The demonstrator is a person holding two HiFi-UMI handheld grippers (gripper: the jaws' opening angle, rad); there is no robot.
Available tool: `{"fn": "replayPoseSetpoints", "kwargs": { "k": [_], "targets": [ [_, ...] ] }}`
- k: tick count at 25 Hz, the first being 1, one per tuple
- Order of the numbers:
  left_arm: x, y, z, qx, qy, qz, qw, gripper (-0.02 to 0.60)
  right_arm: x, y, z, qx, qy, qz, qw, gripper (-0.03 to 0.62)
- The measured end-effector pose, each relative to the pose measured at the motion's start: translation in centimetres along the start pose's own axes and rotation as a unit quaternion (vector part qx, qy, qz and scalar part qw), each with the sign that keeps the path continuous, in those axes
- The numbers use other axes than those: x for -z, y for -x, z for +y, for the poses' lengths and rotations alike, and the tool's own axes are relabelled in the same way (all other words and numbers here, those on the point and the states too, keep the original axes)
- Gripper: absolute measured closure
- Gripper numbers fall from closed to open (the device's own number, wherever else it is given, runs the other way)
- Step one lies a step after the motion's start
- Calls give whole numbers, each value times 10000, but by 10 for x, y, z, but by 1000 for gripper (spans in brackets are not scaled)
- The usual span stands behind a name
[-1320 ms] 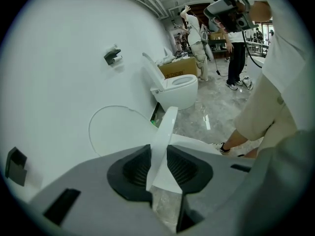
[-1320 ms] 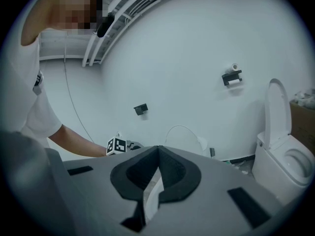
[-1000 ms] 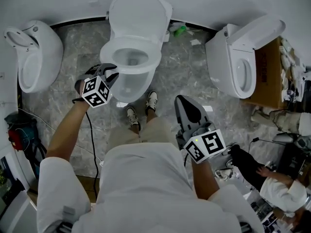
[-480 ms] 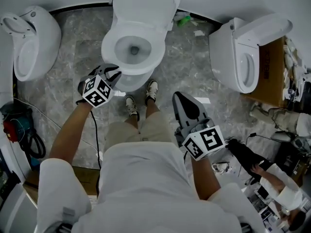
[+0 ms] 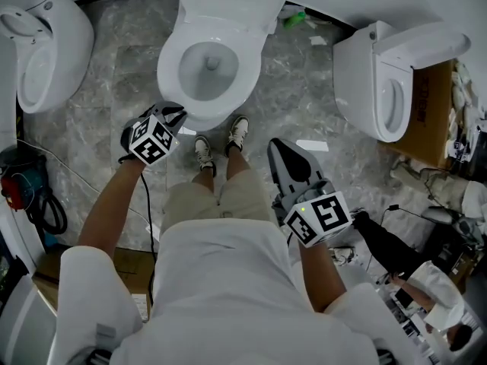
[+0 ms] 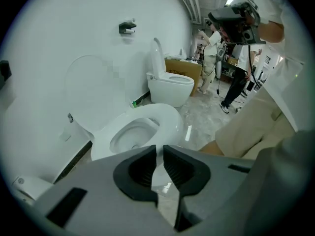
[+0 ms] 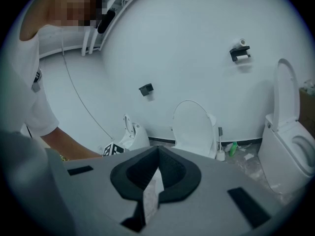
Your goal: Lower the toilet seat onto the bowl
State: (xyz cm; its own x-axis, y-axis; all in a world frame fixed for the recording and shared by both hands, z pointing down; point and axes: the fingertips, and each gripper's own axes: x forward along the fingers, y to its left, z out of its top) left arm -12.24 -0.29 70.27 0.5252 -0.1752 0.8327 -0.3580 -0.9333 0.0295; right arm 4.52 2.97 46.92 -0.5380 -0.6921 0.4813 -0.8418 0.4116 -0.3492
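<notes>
The middle toilet (image 5: 209, 63) stands at the top centre of the head view. Its white seat ring (image 6: 167, 119) lies flat on the bowl, and the lid (image 6: 93, 92) stands upright against the wall. My left gripper (image 5: 175, 114) hangs by the bowl's front left, just off the rim. Its jaws (image 6: 159, 149) have just been closing and keep a thin slit with nothing in it. My right gripper (image 5: 283, 147) is lower right, beside the person's leg and apart from the toilet. Its tips (image 7: 158, 149) meet on nothing, and the upright lid (image 7: 193, 124) shows beyond them.
A second toilet (image 5: 46, 52) stands at the left and a third with a raised lid (image 5: 380, 82) at the right, by a cardboard box (image 5: 434, 105). The person's shoes (image 5: 204, 154) are at the bowl's foot. A green bottle (image 5: 295, 19) lies by the wall. Another person (image 5: 426, 287) crouches lower right.
The left gripper has come down and away from the bowl's front rim, rolling a little. The right gripper has sunk slightly. The toilet sits higher in the head view.
</notes>
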Motion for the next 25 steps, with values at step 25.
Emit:
{"fn": "replayPoseSetpoints", "kwargs": {
  "k": [25],
  "targets": [
    [97,-82,-43,609,431,781,9942,568,50,-9,-17,325,-204,513,9979,597]
  ]
}}
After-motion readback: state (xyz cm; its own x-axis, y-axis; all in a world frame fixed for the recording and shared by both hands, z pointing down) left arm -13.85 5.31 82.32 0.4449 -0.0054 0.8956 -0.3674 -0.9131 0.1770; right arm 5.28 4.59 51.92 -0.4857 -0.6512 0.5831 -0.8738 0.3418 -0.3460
